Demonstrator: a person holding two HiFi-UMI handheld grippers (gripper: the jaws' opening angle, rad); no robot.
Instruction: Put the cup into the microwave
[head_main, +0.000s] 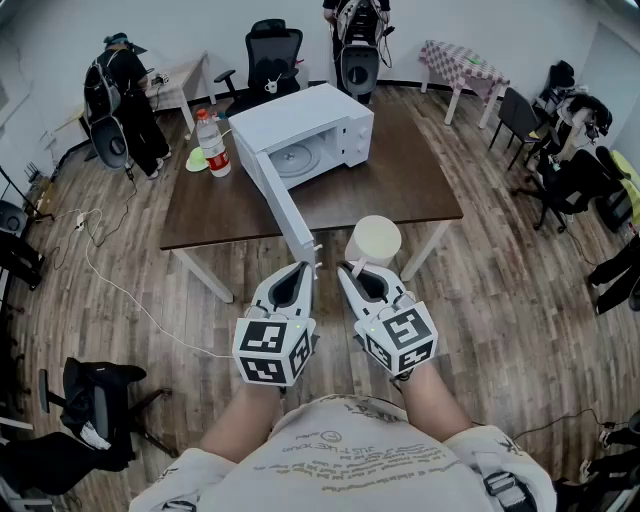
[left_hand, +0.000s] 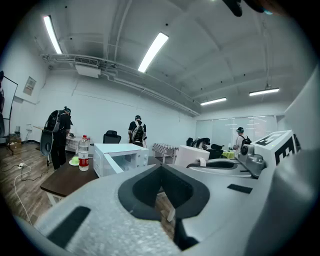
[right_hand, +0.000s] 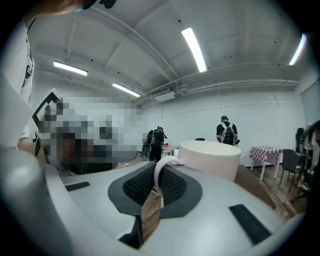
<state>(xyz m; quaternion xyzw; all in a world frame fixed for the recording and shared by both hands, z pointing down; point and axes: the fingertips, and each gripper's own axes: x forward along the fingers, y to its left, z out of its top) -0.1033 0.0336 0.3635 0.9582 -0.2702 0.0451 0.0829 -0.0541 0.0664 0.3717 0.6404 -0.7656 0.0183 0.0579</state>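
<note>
Bench (head_main: 420, 190): it is carrying the microwave (head_main: 335, 120), whose door (head_main: 285, 205) is hanging open toward you.
Right gripper (head_main: 351, 268): its jaws are pinching the handle of the cup (head_main: 373, 242).
Left gripper (head_main: 308, 265): you are holding its jaws pressed together on nothing, just beside the door's edge.
Cup: it is hanging upright over the bench's near edge, outside the microwave.
Bottle (head_main: 212, 145): it is standing at the bench's far left corner.
</note>
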